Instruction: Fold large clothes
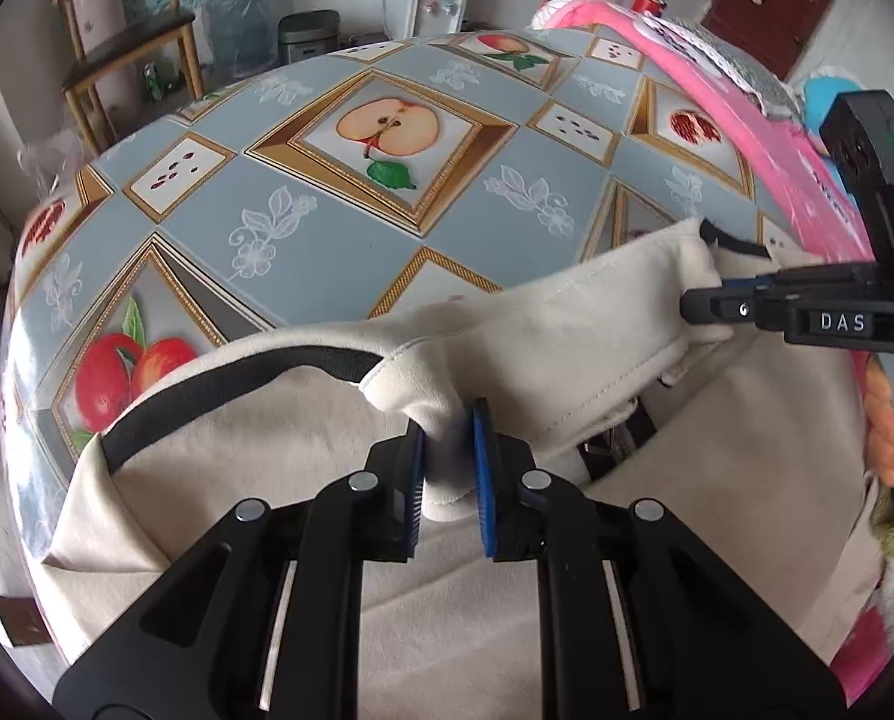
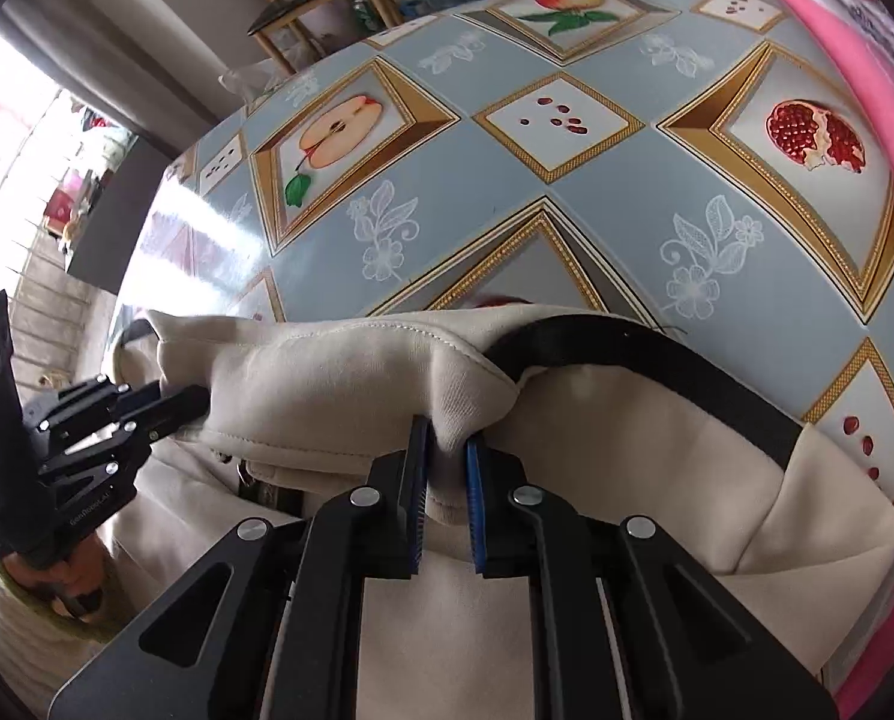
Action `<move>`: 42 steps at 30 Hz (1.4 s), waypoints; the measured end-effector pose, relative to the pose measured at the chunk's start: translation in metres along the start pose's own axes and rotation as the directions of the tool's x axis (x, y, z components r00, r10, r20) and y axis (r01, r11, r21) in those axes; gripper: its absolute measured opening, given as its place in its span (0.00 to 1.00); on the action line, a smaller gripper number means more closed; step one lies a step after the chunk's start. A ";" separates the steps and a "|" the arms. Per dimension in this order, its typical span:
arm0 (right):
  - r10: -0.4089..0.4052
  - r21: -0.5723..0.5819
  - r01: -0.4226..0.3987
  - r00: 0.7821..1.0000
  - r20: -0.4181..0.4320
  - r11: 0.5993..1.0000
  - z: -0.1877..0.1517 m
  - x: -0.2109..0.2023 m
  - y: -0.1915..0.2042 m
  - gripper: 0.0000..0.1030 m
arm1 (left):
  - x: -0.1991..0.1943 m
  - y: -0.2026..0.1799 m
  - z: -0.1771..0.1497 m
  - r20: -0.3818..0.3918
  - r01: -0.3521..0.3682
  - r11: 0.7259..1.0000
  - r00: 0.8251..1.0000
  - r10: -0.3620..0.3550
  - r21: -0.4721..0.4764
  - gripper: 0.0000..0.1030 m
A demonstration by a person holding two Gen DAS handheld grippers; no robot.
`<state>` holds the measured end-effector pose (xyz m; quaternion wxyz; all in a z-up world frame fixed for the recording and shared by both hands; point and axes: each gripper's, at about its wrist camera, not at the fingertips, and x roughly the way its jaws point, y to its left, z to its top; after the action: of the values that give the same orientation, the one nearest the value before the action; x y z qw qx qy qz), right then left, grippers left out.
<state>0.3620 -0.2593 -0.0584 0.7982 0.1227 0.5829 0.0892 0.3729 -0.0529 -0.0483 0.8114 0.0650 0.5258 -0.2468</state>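
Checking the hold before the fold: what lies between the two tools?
A band of the cream fabric garment spans from left tool to right tool, clearest in the right wrist view.

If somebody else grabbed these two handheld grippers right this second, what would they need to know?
Left gripper: shut on a bunch of the cream garment.
Right gripper: shut on the same garment's edge, further along, near the black trim.
The garment lies on the near part of the fruit-print tablecloth, its top edge bunched.
Done: both grips taken.
Left: no tidy fold shows yet; probably lift, spread, then fold.

garment (image 1: 567, 324): matt cream cloth | tablecloth (image 1: 327, 222): glossy smooth plastic | chair (image 1: 87, 30): wood
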 end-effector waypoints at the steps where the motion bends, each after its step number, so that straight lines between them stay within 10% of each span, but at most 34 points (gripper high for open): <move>1: 0.003 -0.006 -0.003 1.000 0.005 1.000 -0.005 -0.001 -0.001 0.11 | -0.002 -0.001 -0.003 -0.002 -0.002 1.000 1.000 0.002 0.012 0.14; 15: -0.081 -0.050 0.099 0.957 0.280 0.994 -0.025 -0.083 0.028 0.34 | -0.007 -0.004 -0.016 0.016 -0.005 0.997 1.000 0.004 0.072 0.15; 22: 0.049 -0.194 -0.016 0.984 0.169 0.981 -0.019 -0.023 0.085 0.18 | -0.009 0.002 -0.018 0.033 0.023 0.999 0.999 -0.024 0.030 0.16; 29: 0.015 -0.194 0.005 0.995 0.102 0.981 -0.039 0.005 0.078 0.15 | -0.029 0.048 -0.017 0.109 0.100 0.980 0.991 -0.081 -0.175 0.25; 35: 0.024 -0.174 -0.004 0.993 0.115 0.985 -0.038 0.010 0.078 0.15 | -0.056 0.019 -0.012 0.185 0.122 0.989 0.977 -0.106 -0.078 0.21; 42: 0.062 -0.110 -0.049 0.992 0.113 0.993 -0.043 -0.004 0.059 0.15 | -0.004 -0.026 -0.011 0.034 0.038 0.999 0.999 -0.039 0.024 0.22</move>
<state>0.3201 -0.2006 -0.0491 0.8335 0.1008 0.5262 0.1352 0.3503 -0.0703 -0.0460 0.8148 0.0602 0.5097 -0.2697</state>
